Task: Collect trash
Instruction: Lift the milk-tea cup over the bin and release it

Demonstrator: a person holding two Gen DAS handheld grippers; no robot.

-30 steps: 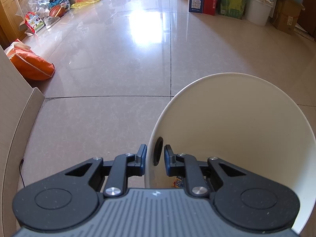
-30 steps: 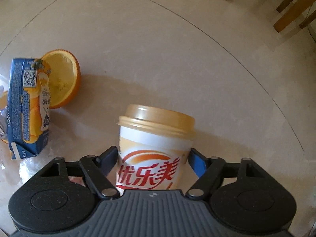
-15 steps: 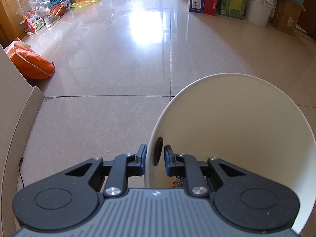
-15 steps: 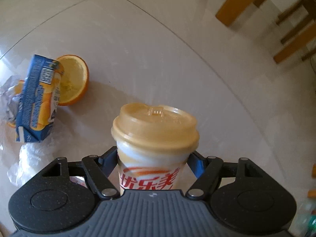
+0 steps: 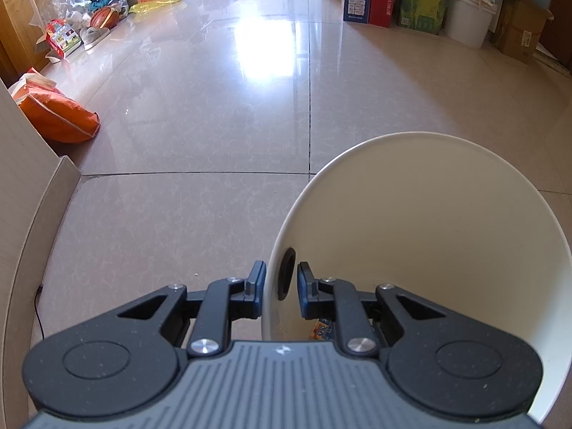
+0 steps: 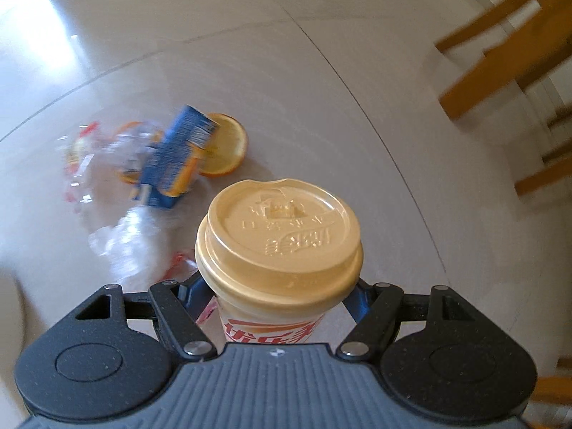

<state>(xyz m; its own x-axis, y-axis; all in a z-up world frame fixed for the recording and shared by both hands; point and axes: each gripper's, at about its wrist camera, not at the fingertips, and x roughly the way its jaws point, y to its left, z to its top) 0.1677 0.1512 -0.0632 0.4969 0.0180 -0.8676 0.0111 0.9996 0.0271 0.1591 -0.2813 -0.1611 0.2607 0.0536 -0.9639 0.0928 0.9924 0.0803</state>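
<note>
In the left wrist view my left gripper is shut on the rim of a white waste bin, one finger outside the wall and one inside beside a round hole. A scrap of coloured packaging shows at the bin's bottom. In the right wrist view my right gripper is shut on a milk tea cup with a tan lid and holds it above the round table. On the table below lie a blue juice carton, an orange half and crumpled clear plastic.
Wooden chairs stand at the table's right side. In the left wrist view, tiled floor stretches ahead, with an orange bag at the left, boxes and a white bucket along the far wall, and a panel edge close at the left.
My right gripper has risen with the cup off the table and rolled, so the carton and orange now lie further below. The left gripper and bin have not moved.
</note>
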